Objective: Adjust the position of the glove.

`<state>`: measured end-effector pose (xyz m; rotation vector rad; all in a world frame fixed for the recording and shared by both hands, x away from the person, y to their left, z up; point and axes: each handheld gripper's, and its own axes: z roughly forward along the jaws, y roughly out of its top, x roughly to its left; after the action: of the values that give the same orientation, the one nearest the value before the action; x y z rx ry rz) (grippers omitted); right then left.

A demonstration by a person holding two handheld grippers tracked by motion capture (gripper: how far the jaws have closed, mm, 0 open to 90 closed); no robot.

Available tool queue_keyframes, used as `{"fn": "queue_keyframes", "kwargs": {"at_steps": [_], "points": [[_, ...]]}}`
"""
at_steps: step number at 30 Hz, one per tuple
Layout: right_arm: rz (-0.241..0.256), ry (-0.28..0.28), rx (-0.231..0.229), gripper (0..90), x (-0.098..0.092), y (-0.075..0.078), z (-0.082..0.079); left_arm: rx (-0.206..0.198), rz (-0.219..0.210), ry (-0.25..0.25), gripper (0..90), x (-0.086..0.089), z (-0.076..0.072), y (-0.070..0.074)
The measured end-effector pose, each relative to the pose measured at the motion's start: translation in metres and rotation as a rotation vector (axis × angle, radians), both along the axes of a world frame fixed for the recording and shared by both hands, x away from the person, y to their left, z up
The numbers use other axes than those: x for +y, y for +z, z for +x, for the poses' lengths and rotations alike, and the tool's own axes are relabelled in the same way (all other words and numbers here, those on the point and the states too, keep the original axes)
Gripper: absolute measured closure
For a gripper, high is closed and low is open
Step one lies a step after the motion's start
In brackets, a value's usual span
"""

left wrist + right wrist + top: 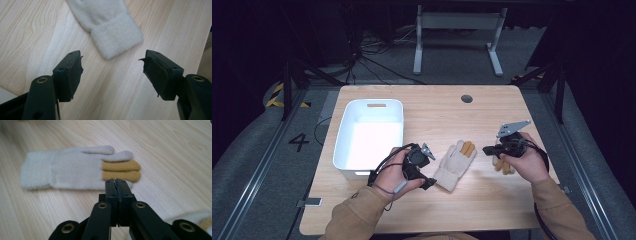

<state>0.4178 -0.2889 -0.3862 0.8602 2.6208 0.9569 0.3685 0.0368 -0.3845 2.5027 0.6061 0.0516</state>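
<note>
Near the centre of the high view, slightly below the middle, a cream knitted glove point(455, 164) with two mustard-yellow fingers lies flat on the light wooden table point(437, 115), cuff toward the lower left of the frame and fingertips toward the upper right. Just left of its cuff, the left gripper point(426, 167) is held in the person's left hand point(394, 175), close to the glove but not touching it. The left gripper view confirms this: the two black jaws stand wide apart, released, with bare wood between them, and the ribbed cuff of the glove point(110, 30) sits in the upper middle of that frame, clear of both pads. Right of the glove in the high view, the right gripper point(488, 149) is held in the right hand point(527, 162), its tip pointing left toward the glove's fingertips. The right gripper view shows its jaws point(118, 185) pressed flat together, clenched on nothing, with the glove point(75, 170) lying across the frame just beyond the tip. A second glove point(503, 165), of matching cream and mustard, lies partly hidden under the right hand; its edge appears at the lower right of the right gripper view point(197, 218). A white plastic bin point(343, 131) stands at the left of the table, beside the left hand.
</note>
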Motion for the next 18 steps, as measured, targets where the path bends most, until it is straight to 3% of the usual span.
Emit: {"fn": "queue_keyframes", "kwargs": {"at_steps": [9,18], "points": [[0.035,0.02,-0.014,90.0,0.013,0.004,0.009,-0.012,-0.018,0.0,32.4,0.001,-0.001,0.003],[0.045,0.06,-0.002,90.0,0.039,-0.008,0.02,-0.014,-0.025,0.002,32.4,0.002,-0.001,0.002]]}}
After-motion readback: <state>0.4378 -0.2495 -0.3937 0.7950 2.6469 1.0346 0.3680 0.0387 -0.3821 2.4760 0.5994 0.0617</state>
